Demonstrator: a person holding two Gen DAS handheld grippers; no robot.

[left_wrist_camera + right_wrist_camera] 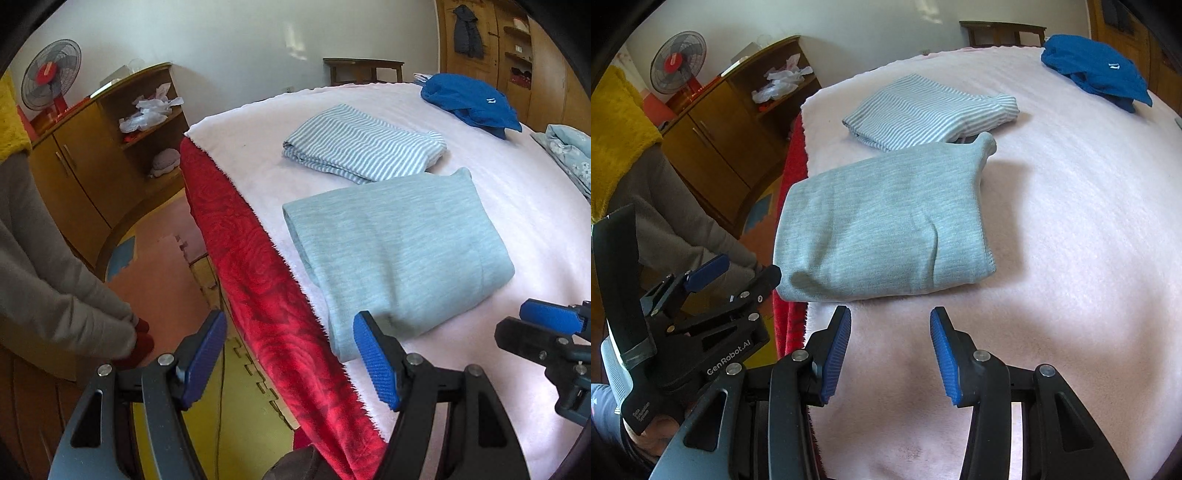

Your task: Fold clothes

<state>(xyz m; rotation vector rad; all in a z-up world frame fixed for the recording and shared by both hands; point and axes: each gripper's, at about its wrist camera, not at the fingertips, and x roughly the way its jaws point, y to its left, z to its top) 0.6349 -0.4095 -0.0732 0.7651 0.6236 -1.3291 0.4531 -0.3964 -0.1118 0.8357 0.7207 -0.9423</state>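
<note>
Blue pads of our left gripper (290,360) stand apart with nothing between them, straddling the bed's red edge (266,295). Our right gripper (890,354) is likewise open and empty over the pink blanket (1071,221). Ahead of both lies the folded grey-green garment (882,225), just beyond the right fingertips, its long axis running away from us toward the striped fold (923,110). We judge it finished; the crumpled blue shirt (1097,70) sits well apart at the far right, nearer our right hand. A pale floral cloth (570,155) is cut off by the frame, so we cannot tell what it is.
</note>
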